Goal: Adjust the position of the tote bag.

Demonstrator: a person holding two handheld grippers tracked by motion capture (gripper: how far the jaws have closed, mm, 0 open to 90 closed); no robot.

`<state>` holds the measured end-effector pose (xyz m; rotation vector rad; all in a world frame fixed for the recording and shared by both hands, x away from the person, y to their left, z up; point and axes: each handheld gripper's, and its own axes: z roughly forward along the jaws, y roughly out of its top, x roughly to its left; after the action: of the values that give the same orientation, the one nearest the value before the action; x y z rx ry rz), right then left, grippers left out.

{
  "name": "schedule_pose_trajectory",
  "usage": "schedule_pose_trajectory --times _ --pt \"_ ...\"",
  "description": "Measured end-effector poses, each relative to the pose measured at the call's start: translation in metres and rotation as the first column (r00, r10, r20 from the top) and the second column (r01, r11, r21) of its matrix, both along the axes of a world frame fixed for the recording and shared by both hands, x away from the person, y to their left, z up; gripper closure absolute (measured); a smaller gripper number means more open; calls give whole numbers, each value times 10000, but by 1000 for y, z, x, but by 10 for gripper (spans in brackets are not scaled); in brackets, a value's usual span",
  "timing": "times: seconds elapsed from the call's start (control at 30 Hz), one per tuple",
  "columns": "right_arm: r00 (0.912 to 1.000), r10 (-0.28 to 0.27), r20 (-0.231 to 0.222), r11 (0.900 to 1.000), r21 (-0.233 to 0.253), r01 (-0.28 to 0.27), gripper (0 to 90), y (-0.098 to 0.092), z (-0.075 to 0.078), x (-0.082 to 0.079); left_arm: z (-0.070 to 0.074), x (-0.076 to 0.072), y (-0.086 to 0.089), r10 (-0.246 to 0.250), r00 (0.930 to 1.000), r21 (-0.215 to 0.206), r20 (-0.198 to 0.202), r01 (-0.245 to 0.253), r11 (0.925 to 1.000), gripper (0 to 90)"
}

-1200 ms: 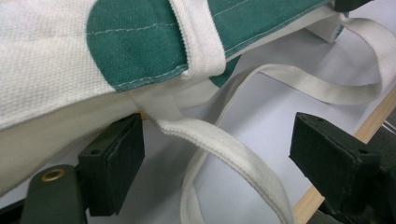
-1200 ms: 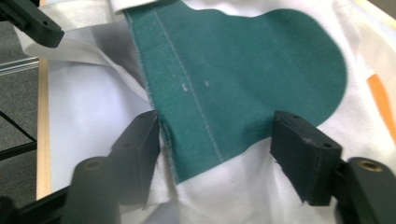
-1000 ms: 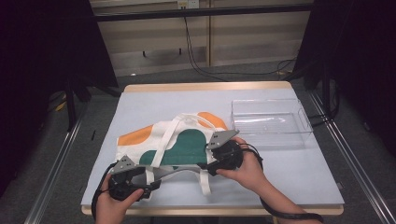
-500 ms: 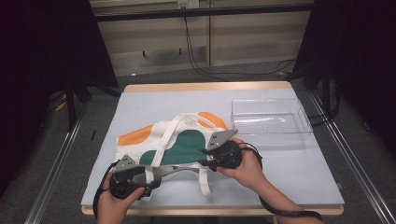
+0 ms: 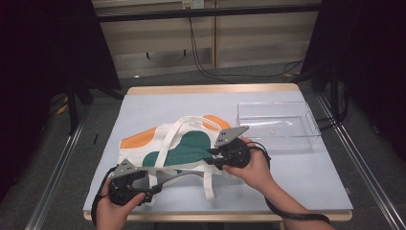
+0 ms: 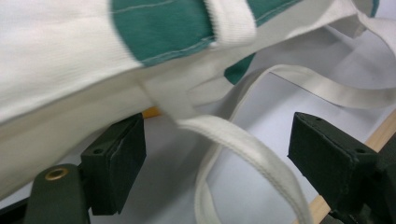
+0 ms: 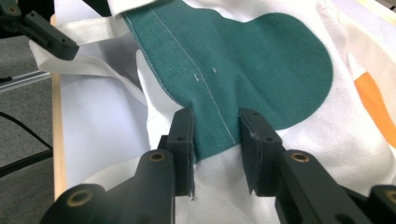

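A white tote bag [image 5: 186,143] with green and orange patches lies flat on the blue-grey table [image 5: 306,177]. My left gripper [image 5: 151,186] is at the bag's near left corner. In the left gripper view it [image 6: 219,163] stands wide open, the bag's edge [image 6: 60,60] hangs over its jaws, and a white strap [image 6: 243,144] runs between them. My right gripper [image 5: 211,161] rests on the bag's near right side. Its own view shows my right gripper [image 7: 217,149] with the jaws narrowly apart over the flat green patch [image 7: 261,60], the stitch line unbunched between them.
A clear plastic tray [image 5: 311,125] stands at the table's right, beyond the bag. The other strap loops across the bag [image 5: 167,139]. The wooden front edge of the table [image 6: 378,130] lies just behind my left gripper. Dark frame rails run along both sides.
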<state>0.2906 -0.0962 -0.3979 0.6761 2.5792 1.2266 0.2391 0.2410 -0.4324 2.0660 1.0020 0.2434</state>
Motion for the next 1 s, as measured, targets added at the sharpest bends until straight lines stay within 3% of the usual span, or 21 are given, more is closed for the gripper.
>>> schedule_pose_trajectory --times 0.33,0.47,0.67,0.73,1.0 --pt "10000 -79 -49 9999 69 79 672 0 3 1 16 -10 0 -285 9986 -179 451 293 9994 212" --pt "9999 -110 -28 9999 40 110 672 0 4 1 25 -11 -8 -452 9969 -486 646 484 9976 213" --pt "10000 -89 -23 10000 40 89 672 0 5 0 19 -9 -28 -1121 9928 -294 416 1134 9931 217" --pt "10000 -91 -23 10000 30 91 671 0 5 0 15 -7 -35 -1410 9890 -54 442 1414 9899 216" --pt "9997 -225 -55 9996 153 226 670 1 6 0 2 -4 -53 -1849 9827 -273 139 1852 9823 209"
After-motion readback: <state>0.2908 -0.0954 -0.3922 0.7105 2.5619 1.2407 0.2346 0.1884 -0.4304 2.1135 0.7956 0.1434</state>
